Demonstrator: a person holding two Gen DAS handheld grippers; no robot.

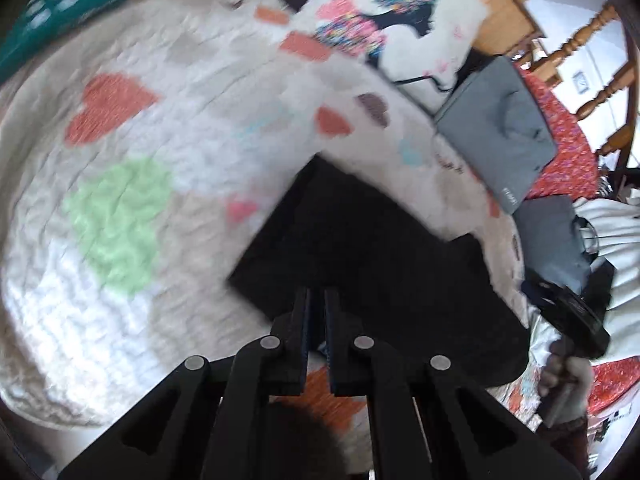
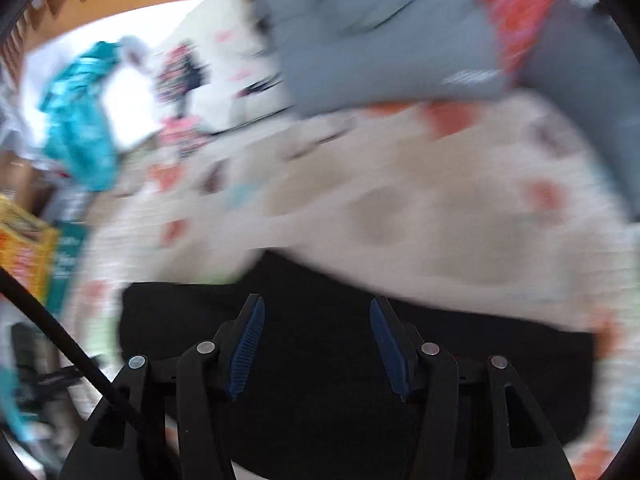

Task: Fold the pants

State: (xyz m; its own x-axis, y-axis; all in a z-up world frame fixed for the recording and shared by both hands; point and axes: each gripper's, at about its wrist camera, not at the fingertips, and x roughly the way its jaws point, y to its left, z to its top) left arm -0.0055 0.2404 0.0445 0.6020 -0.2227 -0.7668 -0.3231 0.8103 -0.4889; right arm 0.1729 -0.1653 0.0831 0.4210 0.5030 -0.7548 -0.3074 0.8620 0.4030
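Note:
Black pants (image 1: 360,248) lie folded into a flat dark shape on a white quilt (image 1: 120,280) with coloured hearts. My left gripper (image 1: 317,296) hovers over their near edge with its jaws almost together and nothing between them. The right wrist view is blurred by motion; there my right gripper (image 2: 316,308) is wide open, just above the black pants (image 2: 360,360). The right gripper's body, held in a hand (image 1: 568,376), shows at the right edge of the left wrist view.
Folded grey garments (image 1: 500,132) lie on the quilt beyond the pants, also in the right wrist view (image 2: 380,40). A printed cushion (image 1: 384,20), a teal cloth (image 1: 60,4) and wooden chair spindles (image 1: 580,40) sit further back. A red patterned cloth (image 1: 568,152) is at right.

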